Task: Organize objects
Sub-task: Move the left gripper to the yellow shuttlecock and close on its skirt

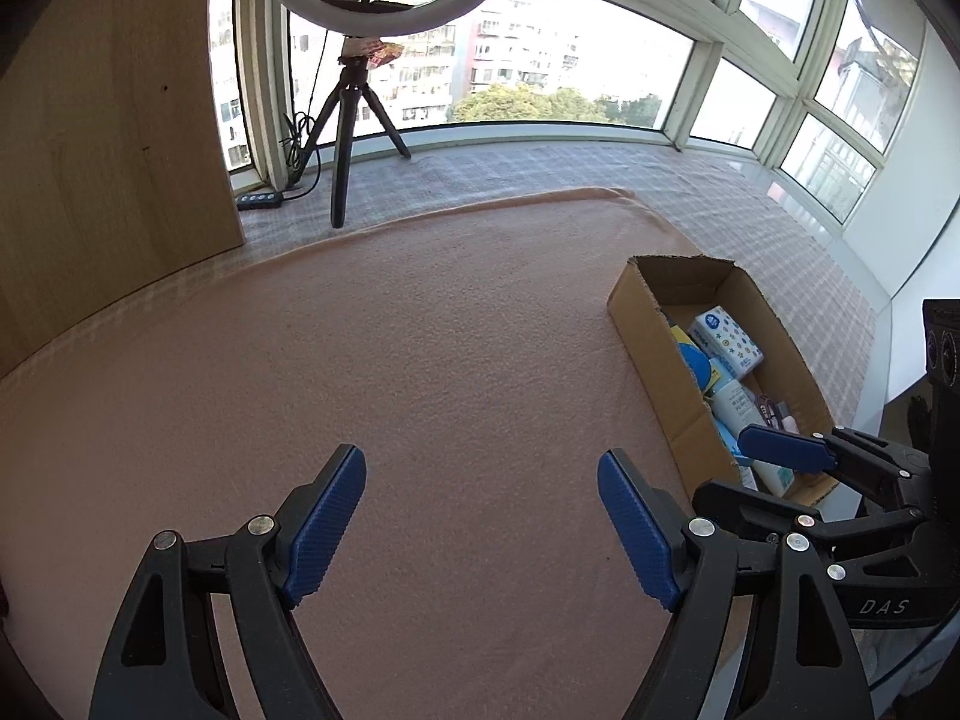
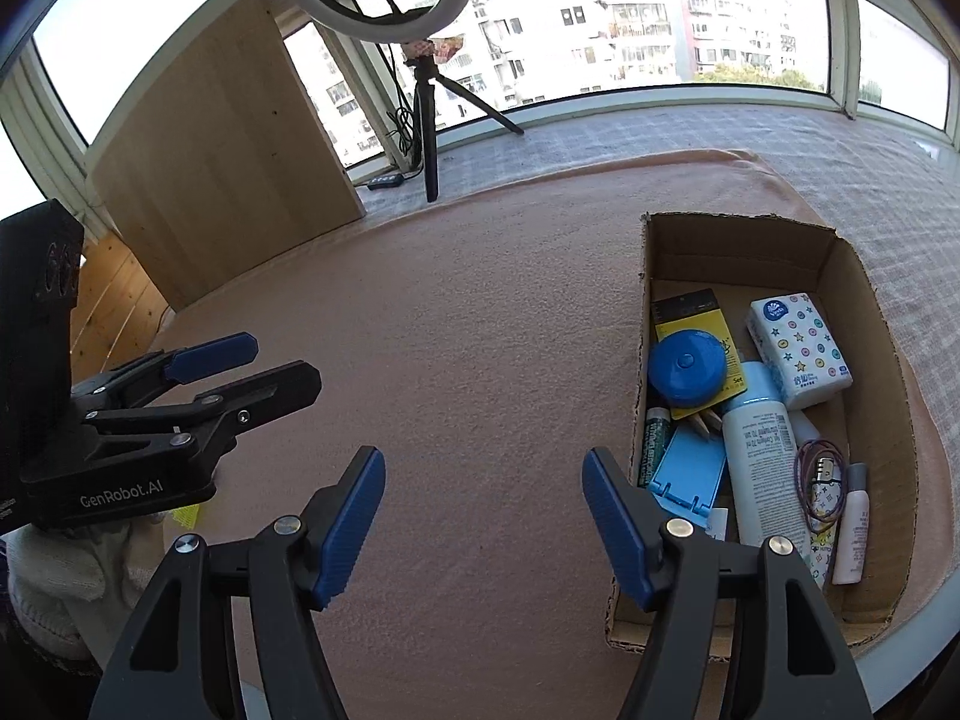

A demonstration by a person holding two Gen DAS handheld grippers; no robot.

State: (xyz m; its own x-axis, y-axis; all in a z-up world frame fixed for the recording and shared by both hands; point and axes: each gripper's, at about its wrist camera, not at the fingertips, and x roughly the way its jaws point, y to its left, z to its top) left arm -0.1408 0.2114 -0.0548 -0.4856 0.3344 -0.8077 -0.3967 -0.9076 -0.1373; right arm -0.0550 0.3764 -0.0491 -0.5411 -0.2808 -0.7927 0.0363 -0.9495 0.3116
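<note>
Objects are sitting packed in the cardboard box [image 2: 870, 372] at right of frame, while the left gripper [image 1: 480, 516] and right gripper [image 2: 483, 516] are hovering over bare blanket [image 2: 468, 312], jaws spread and holding nothing. Reaching in is looking risky: the tissue pack [image 2: 801, 357] and white bottle [image 2: 762, 468] are lying touching, so a wide jaw could be snagging both or catching the box wall.

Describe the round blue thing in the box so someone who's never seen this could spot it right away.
Find the open cardboard box on the pink blanket. On its left side, a round blue case lies on a yellow card. It is the only disc-shaped item there, with a button at its centre.
</note>
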